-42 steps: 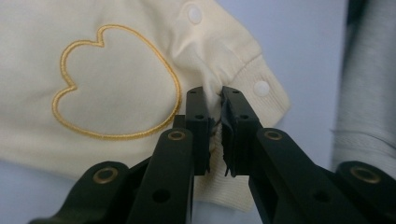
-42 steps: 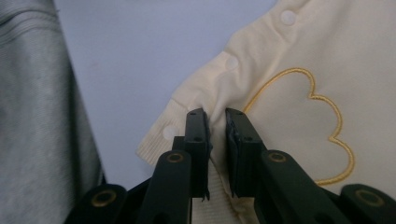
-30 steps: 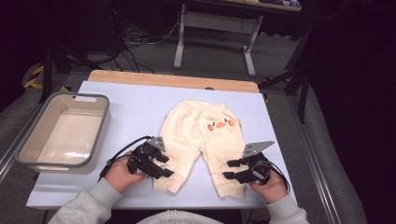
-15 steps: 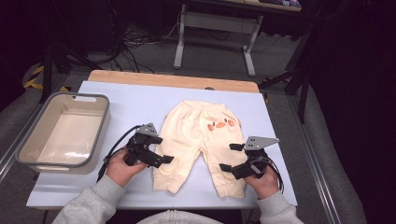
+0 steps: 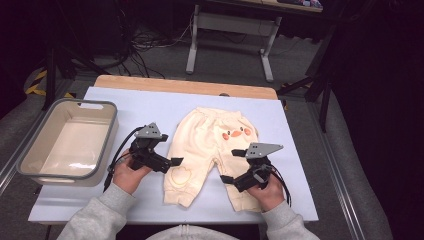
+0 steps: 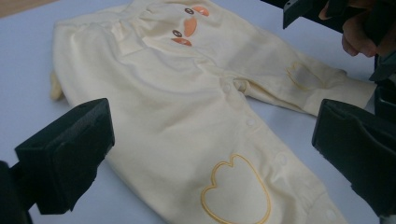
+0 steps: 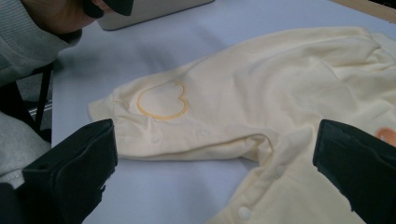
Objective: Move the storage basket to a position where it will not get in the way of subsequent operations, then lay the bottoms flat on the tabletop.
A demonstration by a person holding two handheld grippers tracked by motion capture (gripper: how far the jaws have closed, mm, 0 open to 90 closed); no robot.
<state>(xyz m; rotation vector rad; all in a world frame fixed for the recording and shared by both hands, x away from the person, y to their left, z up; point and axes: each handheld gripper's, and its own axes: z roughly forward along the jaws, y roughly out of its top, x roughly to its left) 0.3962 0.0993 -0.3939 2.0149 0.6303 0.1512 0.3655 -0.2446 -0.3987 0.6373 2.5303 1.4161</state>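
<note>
Hovering both claws over the cream baby trousers [image 5: 212,152], which lie flat mid-table on the pale sheet [image 5: 300,130], I see the left gripper [image 5: 170,161] at nine o'clock of them and the right gripper [image 5: 231,172] at five o'clock over the other leg. Both jaws have just been opening and stand wide apart, cloth below but unpinched. That leg's cuff is hidden under my right hand [image 5: 267,192], and the tub [image 5: 102,145] sits further out at nine.

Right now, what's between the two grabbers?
In the high view, the yellow baby pants lie flat between the left gripper and the right gripper, both open and holding nothing.
</note>
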